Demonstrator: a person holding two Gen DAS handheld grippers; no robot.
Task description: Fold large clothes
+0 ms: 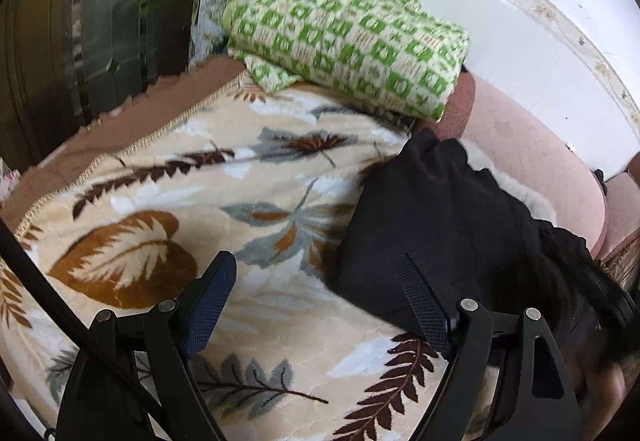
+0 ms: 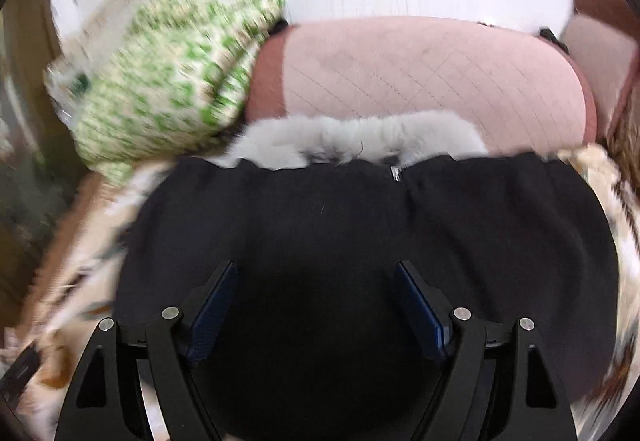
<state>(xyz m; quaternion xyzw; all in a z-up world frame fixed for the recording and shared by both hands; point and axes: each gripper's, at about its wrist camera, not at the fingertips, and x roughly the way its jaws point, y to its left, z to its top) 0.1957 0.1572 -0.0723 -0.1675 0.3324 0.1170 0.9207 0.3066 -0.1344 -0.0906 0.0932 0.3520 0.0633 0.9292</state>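
Note:
A black coat (image 1: 436, 225) with a grey fur collar (image 2: 360, 139) lies folded on a cream leaf-patterned blanket (image 1: 168, 209). In the right wrist view the coat (image 2: 360, 241) fills the middle, with its zipper pull (image 2: 395, 174) just below the collar. My left gripper (image 1: 320, 273) is open and empty above the blanket, its right finger over the coat's left edge. My right gripper (image 2: 316, 277) is open and empty right above the coat's middle.
A folded green-and-white checked blanket (image 1: 348, 33) lies at the bed's far end; it also shows in the right wrist view (image 2: 160, 81). A pink quilted cushion (image 2: 432, 81) lies beyond the coat against a white wall (image 1: 520, 33). A dark wooden cabinet (image 1: 80, 21) stands at left.

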